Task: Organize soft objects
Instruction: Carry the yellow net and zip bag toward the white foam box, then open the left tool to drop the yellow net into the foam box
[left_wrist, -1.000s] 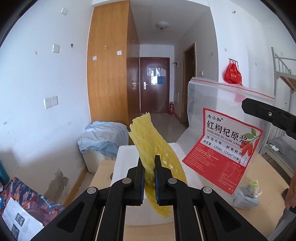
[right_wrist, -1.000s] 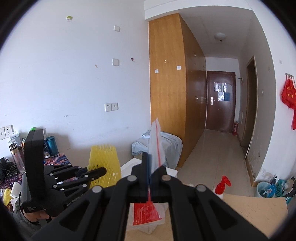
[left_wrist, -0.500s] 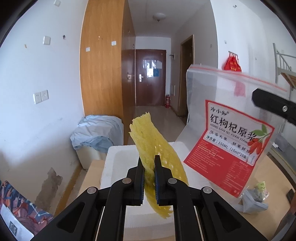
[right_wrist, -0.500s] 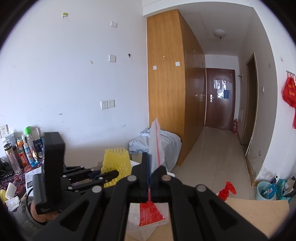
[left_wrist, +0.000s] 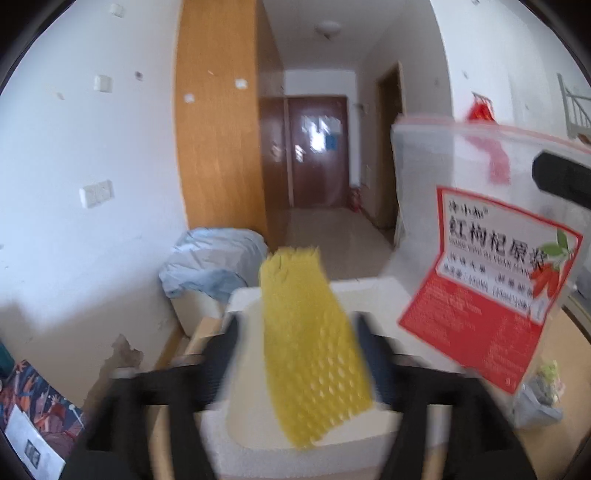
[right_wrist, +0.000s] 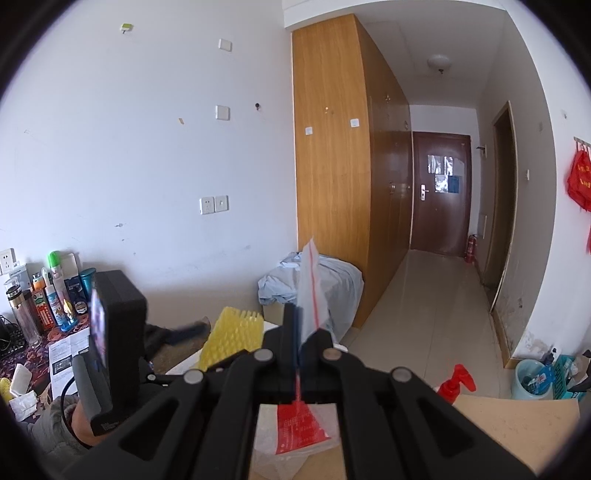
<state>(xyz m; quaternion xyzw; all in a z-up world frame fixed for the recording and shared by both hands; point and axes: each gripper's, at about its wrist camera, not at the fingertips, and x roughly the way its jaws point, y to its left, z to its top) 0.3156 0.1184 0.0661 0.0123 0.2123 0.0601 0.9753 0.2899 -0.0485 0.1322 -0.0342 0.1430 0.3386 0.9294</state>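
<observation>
A yellow foam net sleeve (left_wrist: 314, 343) hangs loose between the spread fingers of my left gripper (left_wrist: 299, 354), over a white foam box (left_wrist: 295, 435); the view is blurred. The sleeve also shows in the right wrist view (right_wrist: 232, 339), beside the left gripper body (right_wrist: 114, 332). My right gripper (right_wrist: 298, 354) is shut on the top edge of a clear zip bag (right_wrist: 310, 288) with a red label. The bag (left_wrist: 487, 258) hangs upright at the right of the left wrist view.
A wooden table (right_wrist: 517, 424) holds the foam box. A red spray bottle (right_wrist: 456, 380) stands behind it. Bottles and papers (right_wrist: 48, 295) crowd the left. A bluish cloth bundle (left_wrist: 210, 262) lies by the wardrobe. A small crumpled bag (left_wrist: 543, 398) lies at the right.
My left gripper has opened wide and let go of the yellow sleeve, which now lies flatter over the foam box. My right gripper still holds the bag upright.
</observation>
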